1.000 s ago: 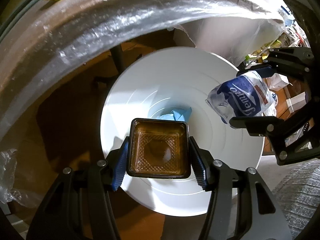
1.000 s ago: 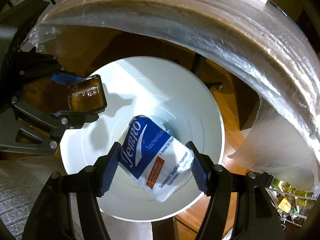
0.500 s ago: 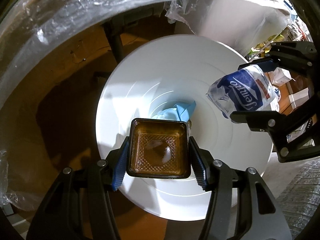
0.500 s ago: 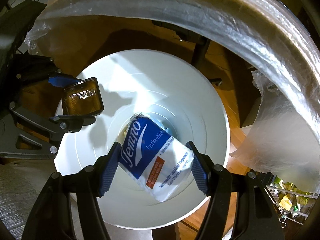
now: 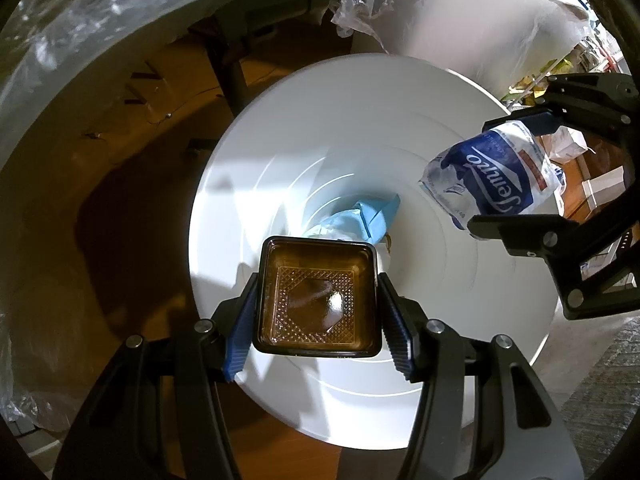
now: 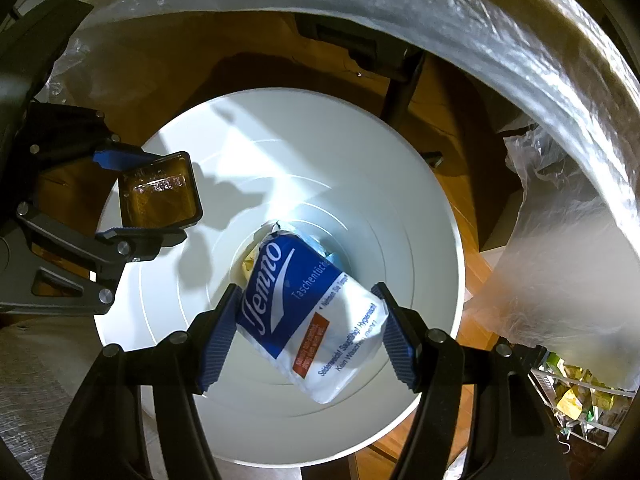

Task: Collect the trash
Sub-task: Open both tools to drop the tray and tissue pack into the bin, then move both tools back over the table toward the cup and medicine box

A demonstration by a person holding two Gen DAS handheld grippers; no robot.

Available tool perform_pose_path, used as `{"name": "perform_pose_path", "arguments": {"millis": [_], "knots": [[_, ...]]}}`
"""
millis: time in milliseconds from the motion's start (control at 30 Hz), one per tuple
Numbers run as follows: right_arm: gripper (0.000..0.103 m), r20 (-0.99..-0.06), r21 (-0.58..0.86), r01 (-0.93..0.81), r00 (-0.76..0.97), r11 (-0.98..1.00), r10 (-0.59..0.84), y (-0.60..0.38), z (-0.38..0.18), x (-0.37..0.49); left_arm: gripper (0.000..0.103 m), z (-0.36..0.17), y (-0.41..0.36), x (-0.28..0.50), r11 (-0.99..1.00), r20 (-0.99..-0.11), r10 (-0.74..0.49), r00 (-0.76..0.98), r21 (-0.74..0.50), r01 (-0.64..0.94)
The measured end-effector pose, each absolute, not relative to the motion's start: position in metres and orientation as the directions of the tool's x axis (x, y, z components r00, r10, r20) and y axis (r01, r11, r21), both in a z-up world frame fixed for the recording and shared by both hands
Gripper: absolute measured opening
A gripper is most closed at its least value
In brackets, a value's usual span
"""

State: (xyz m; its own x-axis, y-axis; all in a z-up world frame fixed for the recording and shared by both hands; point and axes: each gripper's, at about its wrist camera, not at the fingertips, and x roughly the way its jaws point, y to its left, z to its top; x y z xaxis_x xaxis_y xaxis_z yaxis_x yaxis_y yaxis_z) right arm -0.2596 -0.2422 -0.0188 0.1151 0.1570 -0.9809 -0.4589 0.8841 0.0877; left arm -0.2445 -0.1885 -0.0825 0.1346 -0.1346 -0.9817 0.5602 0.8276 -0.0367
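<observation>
Both grippers point steeply down over a white round bin [image 5: 280,128] [image 6: 400,184]. My left gripper [image 5: 316,316] is shut on a small square brown plastic tray [image 5: 316,296], also seen at the left of the right wrist view as the tray [image 6: 160,190]. My right gripper [image 6: 308,338] is shut on a blue-and-white tissue pack [image 6: 308,312], which shows at the right of the left wrist view as the pack [image 5: 496,180] held by the right gripper [image 5: 520,172]. Light blue crumpled trash [image 5: 368,212] lies at the bin's bottom.
A round table edge wrapped in clear plastic film [image 5: 100,12] [image 6: 460,20] arcs above the bin. A dark table leg [image 5: 232,68] stands on the wooden floor [image 5: 120,184]. A grey rug [image 6: 36,368] lies beside the bin. Shelves with packets [image 6: 576,392] are at lower right.
Both held items stay gripped. The left view has shifted a little so the bin sits more centred and the table edge has slid upward; the right view is almost unchanged.
</observation>
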Motion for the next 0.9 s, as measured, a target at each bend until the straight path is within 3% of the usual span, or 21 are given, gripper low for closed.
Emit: {"name": "perform_pose_path", "arguments": {"millis": [300,367,433,467,700,900], "knots": [[0.068,-0.982,0.084,-0.454,0.112,0.887,0.15,-0.241,-0.023,-0.257,0.058,-0.089,-0.191,-0.242,0.822,-0.982,-0.123,0.142,-0.021,0.568],[0.079,-0.982,0.074,-0.448,0.123,0.891,0.143,-0.242,-0.022,-0.257,0.063,-0.089,-0.191,-0.242,0.822,-0.98,-0.136,0.143,-0.031,0.569],[0.08,-0.98,0.079,-0.442,0.131,0.893,0.152,-0.244,-0.019,-0.258,0.078,-0.086,-0.189,-0.243,0.824,-0.976,-0.147,0.161,-0.03,0.566],[0.081,-0.98,0.08,-0.441,0.131,0.894,0.153,-0.245,-0.019,-0.258,0.079,-0.084,-0.188,-0.243,0.825,-0.973,-0.156,0.169,-0.034,0.565],[0.083,-0.966,0.083,-0.405,0.191,0.91,0.173,-0.262,0.006,-0.264,0.079,-0.073,-0.172,-0.246,0.848,-0.968,-0.17,0.185,-0.049,0.527],[0.091,-0.921,0.093,-0.389,0.315,0.916,0.227,-0.283,0.065,-0.271,0.079,-0.013,-0.151,-0.258,0.847,-0.93,-0.237,0.281,-0.056,0.529]]}}
